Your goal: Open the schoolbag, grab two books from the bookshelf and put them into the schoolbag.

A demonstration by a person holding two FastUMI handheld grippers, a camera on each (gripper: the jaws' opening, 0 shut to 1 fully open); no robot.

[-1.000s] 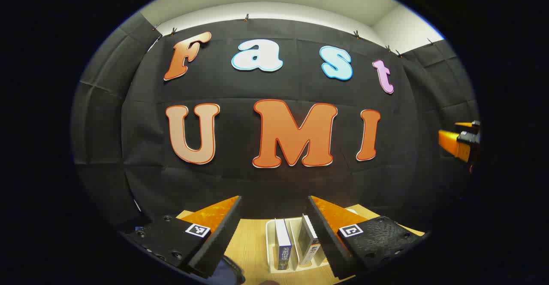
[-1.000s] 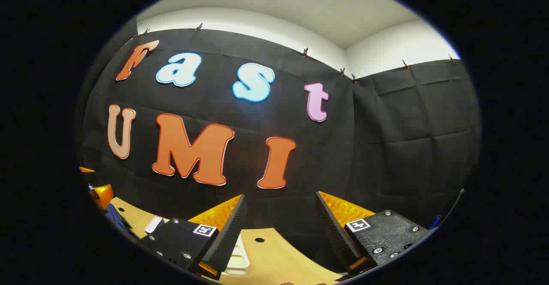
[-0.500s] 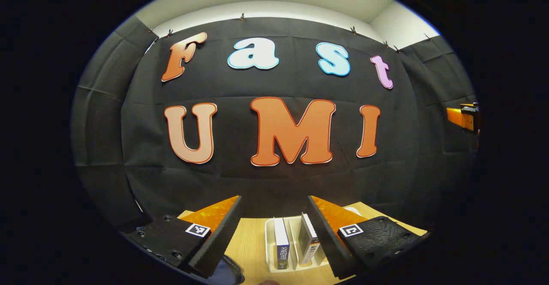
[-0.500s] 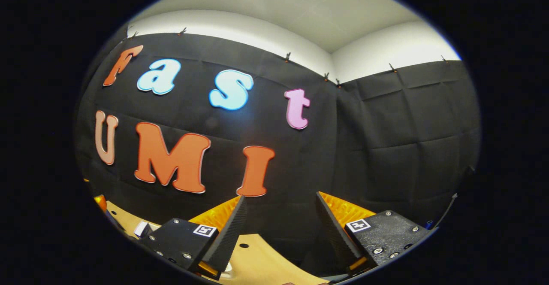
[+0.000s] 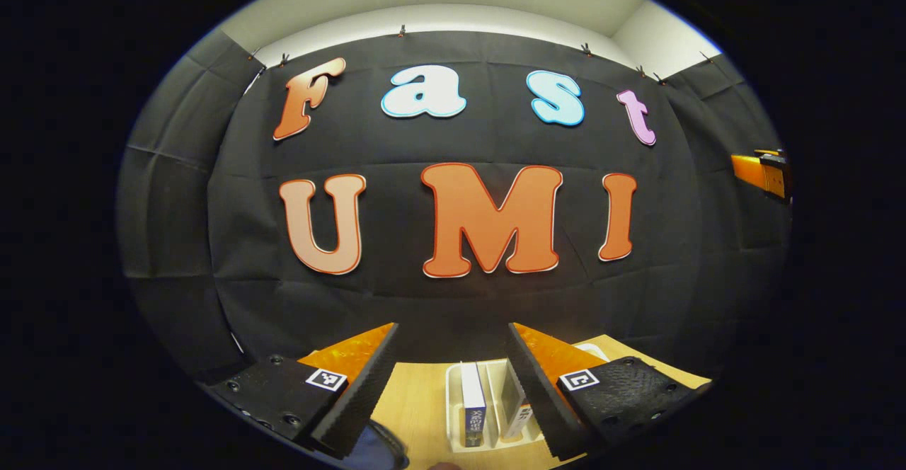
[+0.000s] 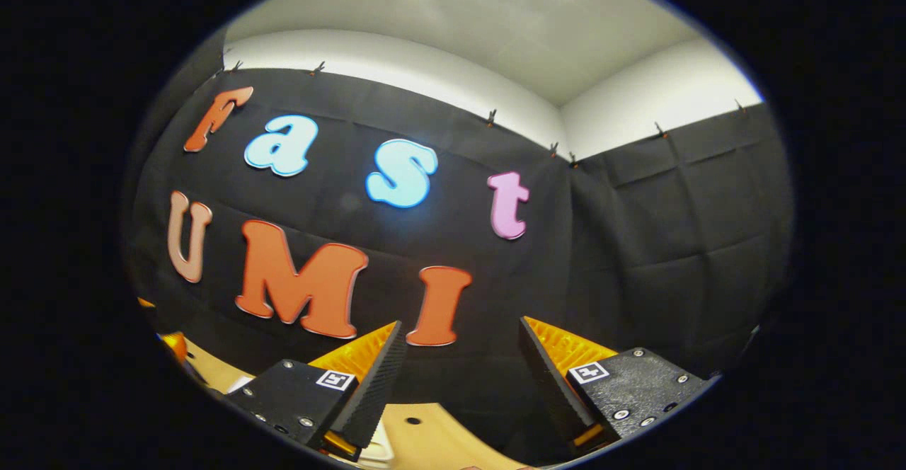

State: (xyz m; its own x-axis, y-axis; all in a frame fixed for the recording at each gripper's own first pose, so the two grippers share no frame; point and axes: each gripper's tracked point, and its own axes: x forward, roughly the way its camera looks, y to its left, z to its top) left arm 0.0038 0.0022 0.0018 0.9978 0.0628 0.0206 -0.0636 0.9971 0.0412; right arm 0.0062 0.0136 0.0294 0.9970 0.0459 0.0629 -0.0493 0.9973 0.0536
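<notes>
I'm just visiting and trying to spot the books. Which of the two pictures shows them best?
The left gripper view. Two books stand upright in a white bookshelf on the wooden table, straight ahead between the left gripper and its open jaws. The right gripper view gives just a white sliver at its lower edge, too little to identify.

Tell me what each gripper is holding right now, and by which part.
Nothing is held. The left gripper is open above the books in the white bookshelf; the right gripper is open and empty.
</notes>
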